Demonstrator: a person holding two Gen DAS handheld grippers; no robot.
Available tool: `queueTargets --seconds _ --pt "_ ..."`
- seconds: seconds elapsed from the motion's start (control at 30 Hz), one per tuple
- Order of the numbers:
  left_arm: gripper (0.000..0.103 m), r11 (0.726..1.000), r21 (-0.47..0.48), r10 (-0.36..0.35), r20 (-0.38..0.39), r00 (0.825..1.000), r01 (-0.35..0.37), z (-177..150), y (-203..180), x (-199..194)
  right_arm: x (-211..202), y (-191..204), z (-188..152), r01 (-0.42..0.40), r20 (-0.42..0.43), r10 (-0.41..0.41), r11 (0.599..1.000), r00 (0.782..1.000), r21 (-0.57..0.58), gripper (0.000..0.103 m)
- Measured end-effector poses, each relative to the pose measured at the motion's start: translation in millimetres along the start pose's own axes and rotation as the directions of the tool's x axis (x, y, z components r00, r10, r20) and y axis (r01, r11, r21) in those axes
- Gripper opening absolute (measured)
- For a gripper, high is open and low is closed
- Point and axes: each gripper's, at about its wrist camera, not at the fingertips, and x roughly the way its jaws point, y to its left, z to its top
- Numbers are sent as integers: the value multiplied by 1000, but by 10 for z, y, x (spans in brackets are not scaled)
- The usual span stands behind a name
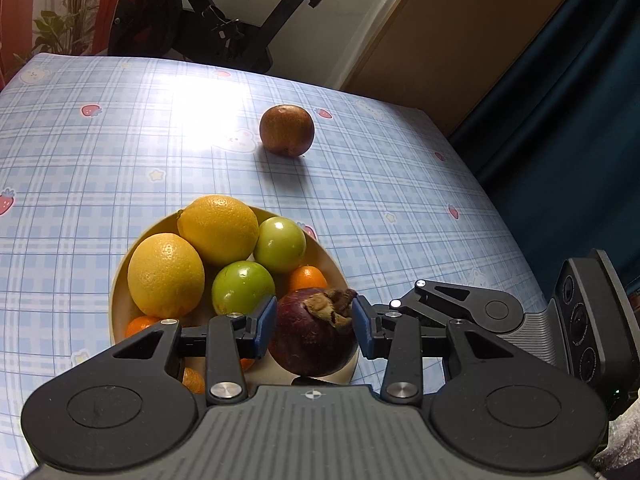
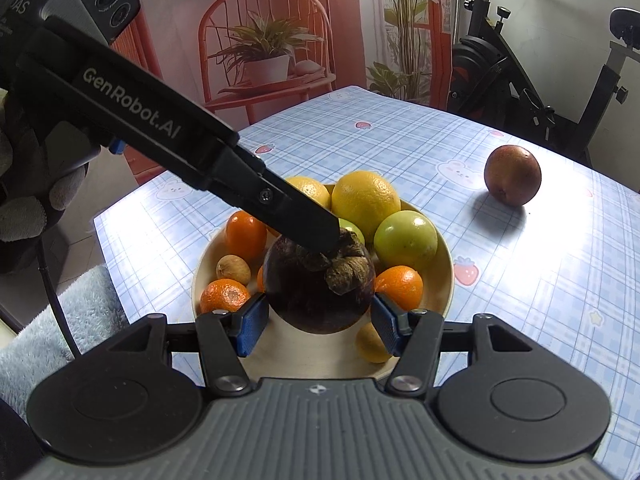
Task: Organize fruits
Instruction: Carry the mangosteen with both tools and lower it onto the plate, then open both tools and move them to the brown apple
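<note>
A dark purple mangosteen (image 1: 312, 340) (image 2: 316, 292) with a dry brown calyx hangs over the near side of a cream bowl (image 1: 116, 300) (image 2: 444, 272). My left gripper (image 1: 314, 328) has its blue pads pressed on the mangosteen's two sides. My right gripper (image 2: 320, 324) grips it crosswise, pads against its lower flanks. In the right wrist view, one left finger (image 2: 280, 208) lies across the mangosteen's top. The bowl holds two yellow citrus (image 1: 218, 230), two green fruits (image 1: 280, 244), tangerines (image 2: 400, 284) and small tan fruits (image 2: 233, 269). A brown-red round fruit (image 1: 287, 130) (image 2: 513, 175) lies alone on the tablecloth.
The table wears a blue plaid cloth (image 1: 100, 160) with strawberry prints; its far and right edges are near. An exercise bike (image 2: 520, 60) stands behind it. A dark blue curtain (image 1: 560, 120) hangs to the right. Pale blue fluffy fabric (image 2: 80, 308) lies by the near left corner.
</note>
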Motion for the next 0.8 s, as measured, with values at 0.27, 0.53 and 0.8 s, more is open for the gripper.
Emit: queueTargets --seconds 0.27,0.53,0.8 --pt "43 1000 4 13 -36 999 -12 -45 18 122 25 -1 -30 14 -24 -14 1000 1000 4 56" --pt "42 1000 -19 22 -26 999 -22 -11 82 117 16 -11 -61 10 -19 -10 1000 1000 7 56" --pt "42 999 -37 34 19 999 -34 37 87 44 -63 -67 -51 3 10 -4 1000 1000 23 56"
